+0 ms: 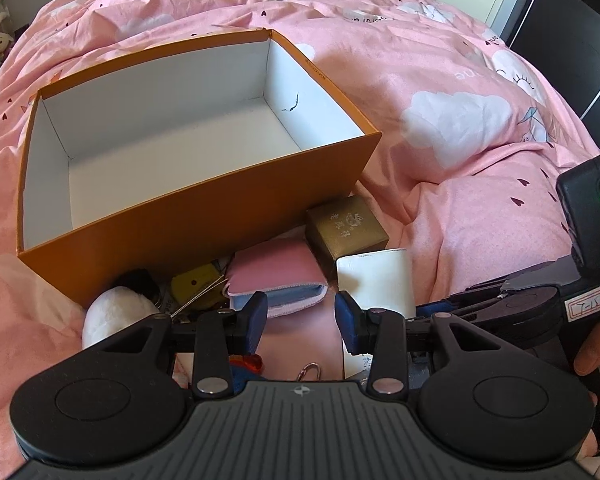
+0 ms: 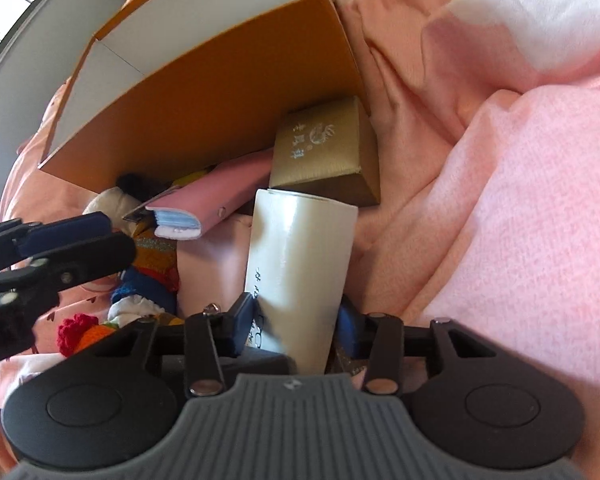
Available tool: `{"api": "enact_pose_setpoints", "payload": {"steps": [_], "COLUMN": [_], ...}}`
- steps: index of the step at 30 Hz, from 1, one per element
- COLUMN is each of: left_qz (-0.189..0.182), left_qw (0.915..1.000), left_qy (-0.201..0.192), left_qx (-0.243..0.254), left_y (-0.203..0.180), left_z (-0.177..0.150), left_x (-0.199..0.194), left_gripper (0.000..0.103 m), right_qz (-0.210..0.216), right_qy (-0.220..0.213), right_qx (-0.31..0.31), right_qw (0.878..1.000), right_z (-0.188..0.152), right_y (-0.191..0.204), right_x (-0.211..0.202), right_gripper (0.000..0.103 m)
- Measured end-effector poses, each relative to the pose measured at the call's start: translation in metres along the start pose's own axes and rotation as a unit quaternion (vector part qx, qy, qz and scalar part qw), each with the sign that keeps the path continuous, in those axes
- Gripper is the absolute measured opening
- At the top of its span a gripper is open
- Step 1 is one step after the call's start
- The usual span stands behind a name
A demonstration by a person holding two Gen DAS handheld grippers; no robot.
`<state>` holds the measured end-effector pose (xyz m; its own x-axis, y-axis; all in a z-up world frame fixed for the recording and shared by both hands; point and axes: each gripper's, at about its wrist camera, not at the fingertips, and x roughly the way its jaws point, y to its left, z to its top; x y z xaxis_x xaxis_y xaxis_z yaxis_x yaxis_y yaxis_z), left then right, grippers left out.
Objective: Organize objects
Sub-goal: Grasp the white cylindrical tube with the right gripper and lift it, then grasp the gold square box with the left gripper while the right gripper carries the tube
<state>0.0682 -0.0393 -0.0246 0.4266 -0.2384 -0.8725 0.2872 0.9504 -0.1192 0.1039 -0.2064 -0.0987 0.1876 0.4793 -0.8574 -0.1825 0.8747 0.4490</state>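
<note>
Left wrist view: an open orange box (image 1: pixel 204 216) with a white lining fills the upper left and centre of the frame, resting on a pink bedspread (image 1: pixel 440 80). Nothing lies inside it, so by this evidence no object has yet been stowed. The items to be organized sit in a cluster along the box's near wall, at lower centre: a gold box (image 1: pixel 346 228), a pink pouch (image 1: pixel 276 276), a white carton (image 1: pixel 376 284), a yellow tag (image 1: pixel 194 286) and a white plush toy (image 1: pixel 116 312). The left gripper (image 1: pixel 301 316) hovers over this cluster with its jaws apart and nothing between them; the pink pouch lies just beyond its fingertips.

Right wrist view: the right gripper (image 2: pixel 296 330) straddles the near end of the white carton (image 2: pixel 300 272), which runs up the centre of the frame toward the gold box (image 2: pixel 324 152). Its fingers (image 2: pixel 240 326) sit on either side of the carton; whether the pads already press its walls cannot be told. The left gripper (image 2: pixel 80 236) enters from the left edge. At lower left lie knitted items in blue, orange and red (image 2: pixel 140 292), beside the pink pouch (image 2: pixel 212 200).

Judged progress: the task is at its opening stage. The white carton appears to be the first item in hand, and every visible object remains to be moved, presumably into the orange box (image 2: pixel 204 120).
</note>
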Motion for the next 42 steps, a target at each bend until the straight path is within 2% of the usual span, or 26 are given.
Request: {"api": "enact_pose_setpoints", "payload": {"steps": [9, 14, 17, 18, 24, 34, 37, 42], "left_qz": [-0.020, -0.026, -0.030, -0.028, -0.026, -0.012, -0.003, -0.015], "left_qw": [0.9998, 0.9996, 0.9993, 0.9992, 0.9953, 0.9870, 0.9870, 0.9872], "left_qy": [0.002, 0.002, 0.013, 0.017, 0.061, 0.117, 0.123, 0.112], "left_qx": [0.004, -0.005, -0.019, -0.023, -0.071, -0.109, -0.103, -0.112], "left_y": [-0.012, -0.022, -0.025, -0.027, -0.025, -0.028, -0.031, -0.027], "left_z": [0.017, 0.034, 0.045, 0.048, 0.061, 0.074, 0.073, 0.070], "left_x": [0.009, 0.022, 0.036, 0.042, 0.081, 0.127, 0.134, 0.134], "left_gripper": [0.048, 0.060, 0.069, 0.072, 0.077, 0.078, 0.077, 0.073], "right_qz": [-0.002, -0.041, -0.092, -0.097, -0.107, -0.079, -0.077, -0.077], "right_qy": [-0.067, -0.117, -0.140, -0.143, -0.125, -0.092, -0.089, -0.087], "right_qx": [-0.021, -0.028, -0.038, -0.036, -0.014, 0.019, 0.016, 0.016], "right_qw": [0.998, 0.992, 0.985, 0.984, 0.986, 0.992, 0.993, 0.993], "right_z": [0.001, 0.016, 0.026, 0.030, 0.044, 0.055, 0.053, 0.052], "right_y": [0.004, -0.007, -0.016, -0.020, -0.043, -0.072, -0.072, -0.070], "right_x": [-0.054, -0.077, -0.084, -0.084, -0.066, -0.047, -0.049, -0.049], "right_gripper": [0.033, 0.032, 0.030, 0.030, 0.031, 0.032, 0.033, 0.034]}}
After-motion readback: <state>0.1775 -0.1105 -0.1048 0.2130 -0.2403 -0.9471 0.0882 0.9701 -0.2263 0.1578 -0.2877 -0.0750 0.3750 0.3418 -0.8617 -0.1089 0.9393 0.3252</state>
